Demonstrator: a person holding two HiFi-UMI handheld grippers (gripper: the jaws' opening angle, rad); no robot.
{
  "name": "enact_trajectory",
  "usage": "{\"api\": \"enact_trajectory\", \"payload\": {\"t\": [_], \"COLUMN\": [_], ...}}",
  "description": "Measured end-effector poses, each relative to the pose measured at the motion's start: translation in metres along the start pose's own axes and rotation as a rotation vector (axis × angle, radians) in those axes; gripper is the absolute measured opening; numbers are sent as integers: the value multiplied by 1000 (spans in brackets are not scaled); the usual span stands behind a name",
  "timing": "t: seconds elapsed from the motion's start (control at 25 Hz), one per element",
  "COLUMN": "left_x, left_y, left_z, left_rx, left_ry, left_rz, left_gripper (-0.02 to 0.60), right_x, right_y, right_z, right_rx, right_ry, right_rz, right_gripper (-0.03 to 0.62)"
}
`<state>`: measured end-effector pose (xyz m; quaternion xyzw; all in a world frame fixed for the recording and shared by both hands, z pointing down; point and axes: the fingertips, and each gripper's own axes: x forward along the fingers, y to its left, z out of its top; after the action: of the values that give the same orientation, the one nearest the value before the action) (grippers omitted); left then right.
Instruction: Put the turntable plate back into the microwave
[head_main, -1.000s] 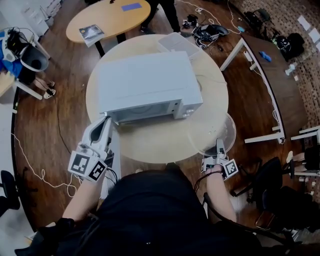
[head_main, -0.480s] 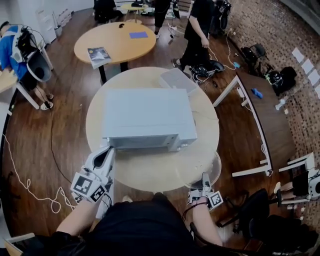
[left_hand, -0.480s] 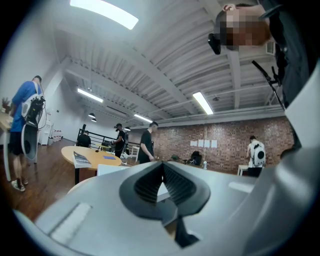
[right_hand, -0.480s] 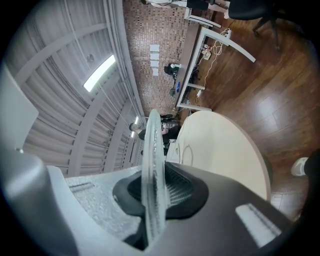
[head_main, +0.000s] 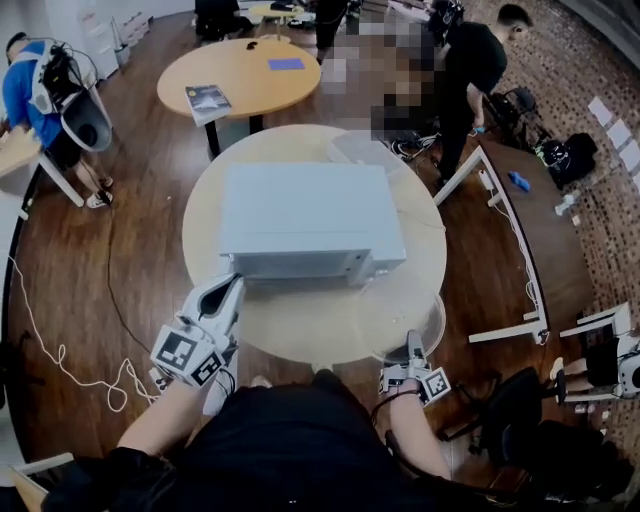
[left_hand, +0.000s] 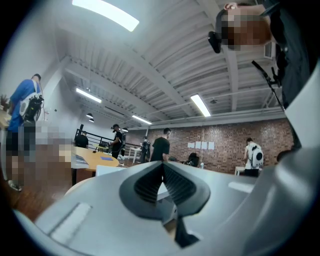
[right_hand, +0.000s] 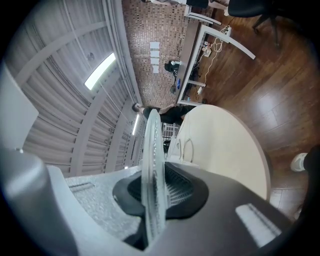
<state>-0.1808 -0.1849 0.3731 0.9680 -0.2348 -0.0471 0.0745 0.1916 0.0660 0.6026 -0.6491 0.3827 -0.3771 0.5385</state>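
The white microwave stands in the middle of a round pale table, its front toward me. My right gripper is shut on the clear glass turntable plate, which it holds by the rim over the table's near right edge. In the right gripper view the plate stands on edge between the dark pads of that gripper. My left gripper is at the microwave's front left corner. In the left gripper view its jaws are shut, with nothing seen between them.
Behind the microwave lies a white box. A second round table with a magazine stands farther back, with people around it. A white desk and a chair are at the right. A cable lies on the floor.
The right gripper has moved a little along the table's near edge with the plate. The left gripper stays at the microwave's corner. People in the background have walked.
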Motion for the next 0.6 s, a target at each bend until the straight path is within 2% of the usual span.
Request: {"api": "enact_trajectory", "payload": {"t": [0.2,0.6], "left_x": [0,-10], "left_y": [-6,-5], "left_z": [3,0], "left_rx": [0,-7], "left_ry": [3,12], "left_rz": [-22,-22], "left_gripper": [3,3], "right_x": [-1,-8], "right_y": [15,8], "right_z": [-14,-37], "right_rx": [0,9], "right_ry": [15,50], "right_rz": [20,11], "right_gripper": [25,26]}}
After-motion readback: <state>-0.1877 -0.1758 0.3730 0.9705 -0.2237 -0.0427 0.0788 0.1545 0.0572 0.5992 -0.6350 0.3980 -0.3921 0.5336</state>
